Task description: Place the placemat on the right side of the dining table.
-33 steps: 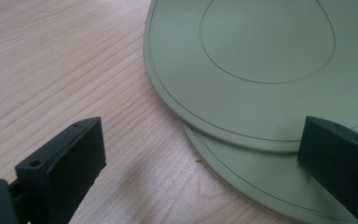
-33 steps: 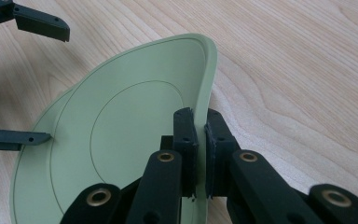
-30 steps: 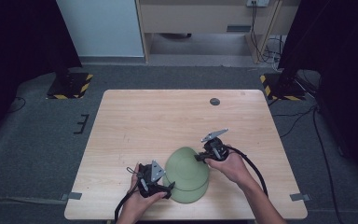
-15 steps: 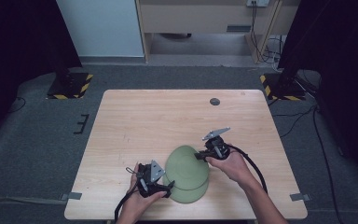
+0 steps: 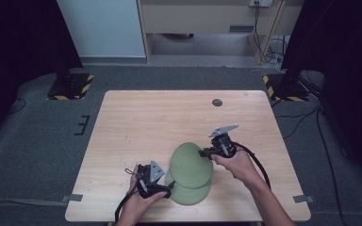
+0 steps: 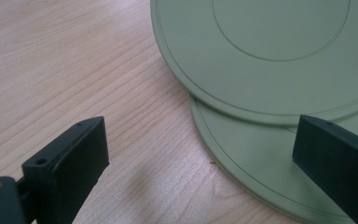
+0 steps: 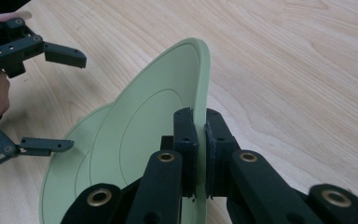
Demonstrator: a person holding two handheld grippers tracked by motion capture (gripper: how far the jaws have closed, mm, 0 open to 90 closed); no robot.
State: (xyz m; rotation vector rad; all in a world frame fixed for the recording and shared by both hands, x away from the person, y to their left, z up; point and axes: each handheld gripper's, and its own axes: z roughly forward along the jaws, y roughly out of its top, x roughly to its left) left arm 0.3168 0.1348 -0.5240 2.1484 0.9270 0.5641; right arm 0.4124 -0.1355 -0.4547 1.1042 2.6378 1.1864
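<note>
**Top plate tilted up off the stack**

The right gripper (image 5: 206, 151) is clamped on the far rim of the upper green plate (image 5: 191, 165), tipping it up on edge. The lower green plate (image 5: 188, 194) lies flat near the table's (image 5: 169, 117) front edge. The left gripper (image 5: 168, 187), jaws apart, waits beside that plate's rim. Separation looks begun, not finished. Bare wood lies open beyond.

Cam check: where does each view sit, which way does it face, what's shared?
High view: above the table, facing forward and down; both forearms, left gripper, right gripper.
Left gripper view: low, along its open jaws, facing the lower plate.
Right gripper view: along jaws shut on the lifted plate.
All share both plates.
</note>
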